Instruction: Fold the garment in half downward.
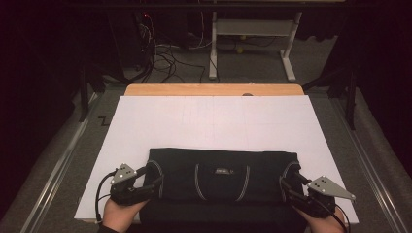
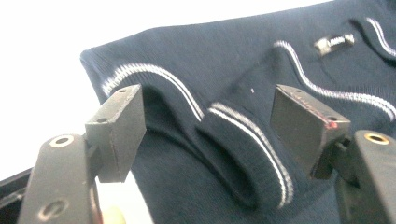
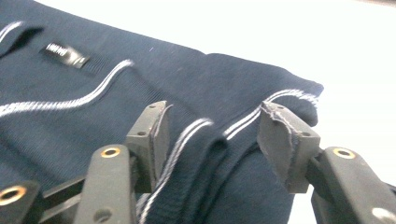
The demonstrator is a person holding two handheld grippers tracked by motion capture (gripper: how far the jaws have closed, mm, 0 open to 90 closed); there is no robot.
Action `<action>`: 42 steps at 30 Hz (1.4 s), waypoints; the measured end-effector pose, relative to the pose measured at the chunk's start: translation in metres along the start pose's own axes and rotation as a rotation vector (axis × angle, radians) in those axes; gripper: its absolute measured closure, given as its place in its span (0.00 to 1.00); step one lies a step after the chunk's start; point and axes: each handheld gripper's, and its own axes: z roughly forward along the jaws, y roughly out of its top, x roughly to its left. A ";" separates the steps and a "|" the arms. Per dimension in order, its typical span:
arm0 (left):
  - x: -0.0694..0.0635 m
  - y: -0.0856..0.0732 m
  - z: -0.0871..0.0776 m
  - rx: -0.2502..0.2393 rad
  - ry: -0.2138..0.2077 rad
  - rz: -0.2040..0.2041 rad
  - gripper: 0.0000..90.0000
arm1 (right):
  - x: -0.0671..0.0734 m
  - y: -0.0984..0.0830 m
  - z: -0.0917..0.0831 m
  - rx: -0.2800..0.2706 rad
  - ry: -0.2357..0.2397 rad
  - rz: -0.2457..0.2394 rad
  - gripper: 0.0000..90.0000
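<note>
White sheet [image 1: 214, 121] covers table; folded navy garment [image 1: 221, 182] with white stripes lies at its near edge, small label [image 1: 222, 171] at centre. Left gripper [image 1: 154, 178] at garment's left end, jaws apart around striped cuff [image 2: 247, 158], not pressing. Right gripper [image 1: 290, 186] at right end, released, striped fold [image 3: 219, 140] between jaws.

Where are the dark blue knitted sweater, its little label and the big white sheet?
Dark navy knitted sweater with white stripes [image 1: 221, 182]: high view, middle of the folded body.
Small rectangular label [image 2: 334, 43]: left gripper view, the label's centre.
Large white sheet covering the table [image 1: 214, 121]: high view, bare part beyond the sweater.
</note>
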 end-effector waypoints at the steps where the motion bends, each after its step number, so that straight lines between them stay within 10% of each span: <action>1: 0.002 0.001 -0.001 -0.013 -0.015 -0.007 0.27 | -0.002 0.001 0.000 -0.008 -0.007 0.008 0.46; 13: 0.036 0.022 0.011 -0.044 0.024 -0.045 0.24 | -0.026 0.019 0.021 -0.020 -0.091 0.041 0.40; 21: 0.061 0.035 0.052 0.074 0.054 -0.129 0.21 | -0.050 0.029 0.066 0.121 -0.126 0.098 0.31; 25: 0.058 0.033 0.067 0.179 0.061 -0.115 0.21 | -0.050 0.029 0.074 0.188 -0.139 0.092 0.33; 30: 0.039 0.028 0.067 0.200 0.110 0.018 0.41 | -0.045 0.024 0.074 0.239 -0.106 0.093 0.44; 42: 0.032 0.021 0.064 0.181 0.049 -0.010 0.70 | -0.041 0.018 0.068 0.222 -0.043 0.108 0.78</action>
